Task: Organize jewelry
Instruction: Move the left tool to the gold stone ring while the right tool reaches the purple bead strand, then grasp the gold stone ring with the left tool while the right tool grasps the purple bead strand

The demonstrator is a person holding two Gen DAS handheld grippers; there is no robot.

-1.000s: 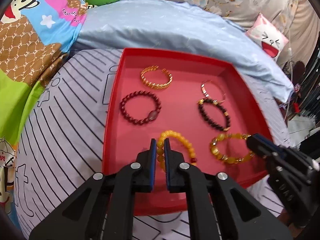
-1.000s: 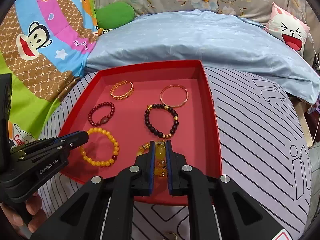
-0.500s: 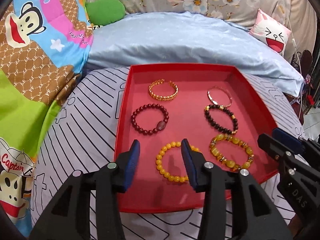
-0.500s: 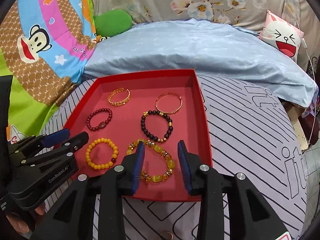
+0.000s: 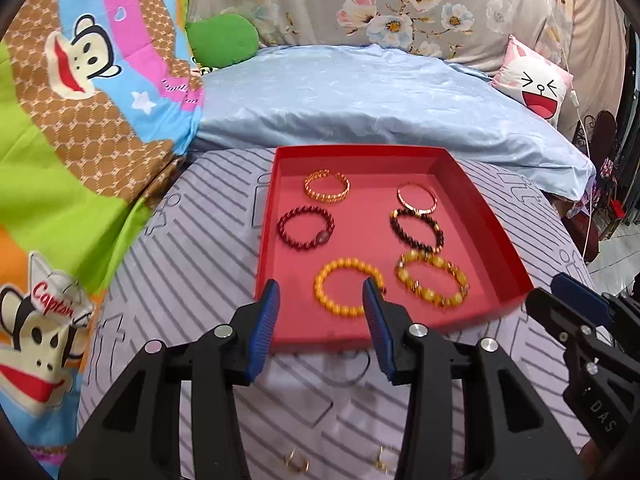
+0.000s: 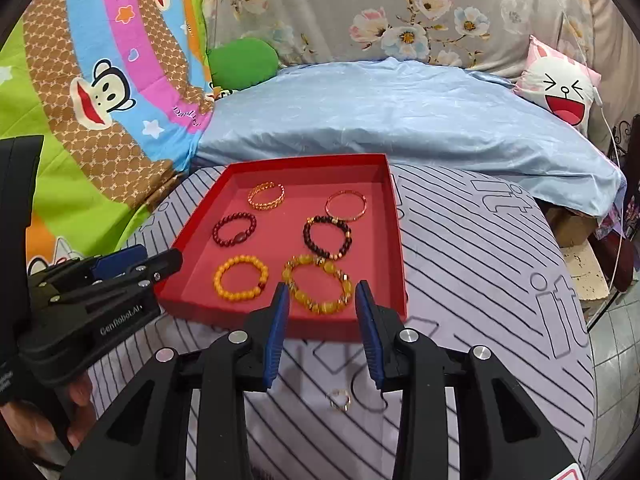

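Note:
A red tray (image 5: 496, 224) (image 6: 394, 240) on the striped bed cover holds several bracelets in two columns. A yellow bead bracelet (image 5: 347, 293) (image 6: 241, 278) and an amber bracelet (image 5: 432, 285) (image 6: 317, 285) lie nearest. Behind them are a dark red bead bracelet (image 5: 306, 229), a dark bead bracelet (image 5: 416, 230), a gold cuff (image 5: 327, 191) and a thin gold bangle (image 5: 417, 197). My left gripper (image 5: 320, 308) is open and empty above the tray's near edge. My right gripper (image 6: 320, 308) is open and empty too. Small gold rings (image 5: 297, 460) (image 6: 339, 399) lie on the cover below the grippers.
A light blue quilt (image 5: 380, 96) lies behind the tray. A cartoon monkey blanket (image 5: 80, 92) rises on the left. A green cushion (image 5: 223, 40) and a white face pillow (image 5: 538, 84) sit at the back. The bed edge drops off at the right.
Both grippers let go of the yellow and amber bracelets, opened, and pulled back and up from the tray. Both bracelets now lie in the tray's front row.

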